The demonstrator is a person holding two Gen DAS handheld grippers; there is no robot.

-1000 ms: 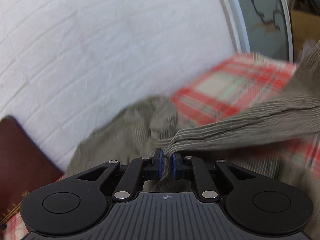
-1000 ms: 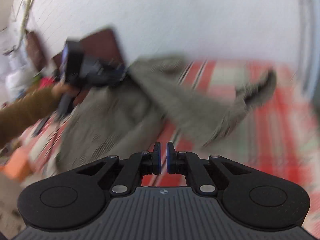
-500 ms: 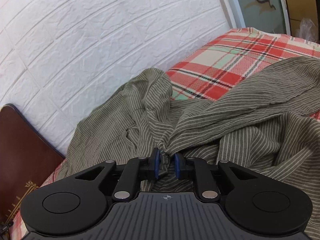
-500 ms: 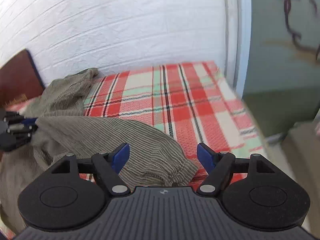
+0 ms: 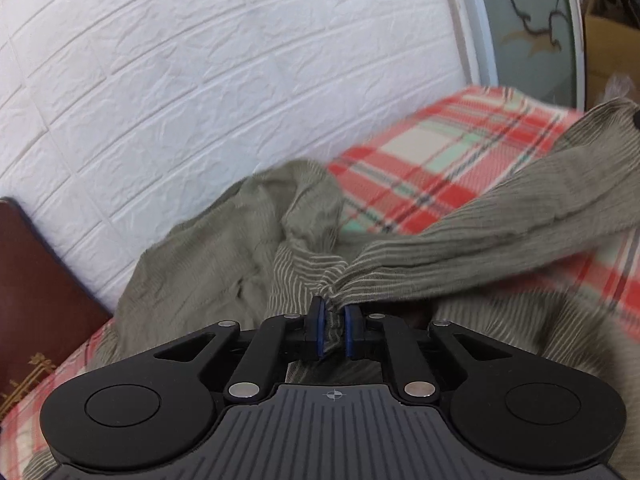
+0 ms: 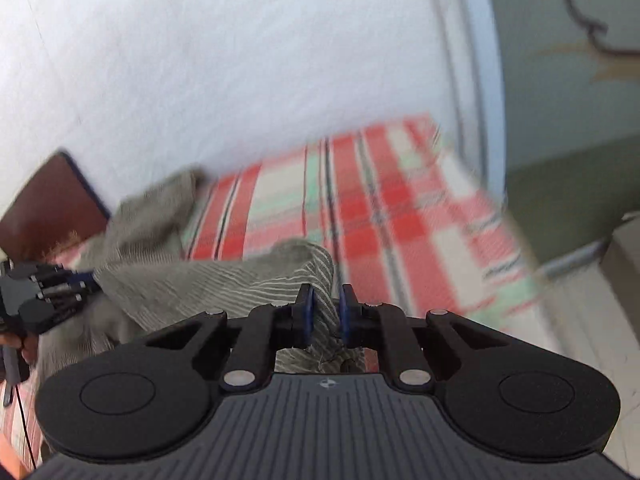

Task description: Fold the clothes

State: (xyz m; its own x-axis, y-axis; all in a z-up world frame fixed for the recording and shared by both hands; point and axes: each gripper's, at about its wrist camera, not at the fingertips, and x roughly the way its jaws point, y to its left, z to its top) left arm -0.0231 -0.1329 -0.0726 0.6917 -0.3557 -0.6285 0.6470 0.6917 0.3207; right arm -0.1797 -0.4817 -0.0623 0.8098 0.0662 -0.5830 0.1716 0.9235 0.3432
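An olive-green garment with thin pale stripes lies crumpled on the red plaid bed cover. My left gripper is shut on a bunched fold of it, and a band of cloth stretches taut from there up to the right. In the right wrist view the same garment reaches toward me, and my right gripper is shut on its near end. The left gripper shows at the far left there, holding the other end. Both views are motion-blurred.
A white brick-pattern wall runs behind the bed. A dark red headboard stands at the left. A pale door frame and a green panel lie to the right, with a cardboard box beyond. Bare plaid cover lies ahead.
My right gripper, open half a second ago, has shut on the near end of the garment. The cloth between both grippers has lifted and pulled taut. The left gripper kept its hold.
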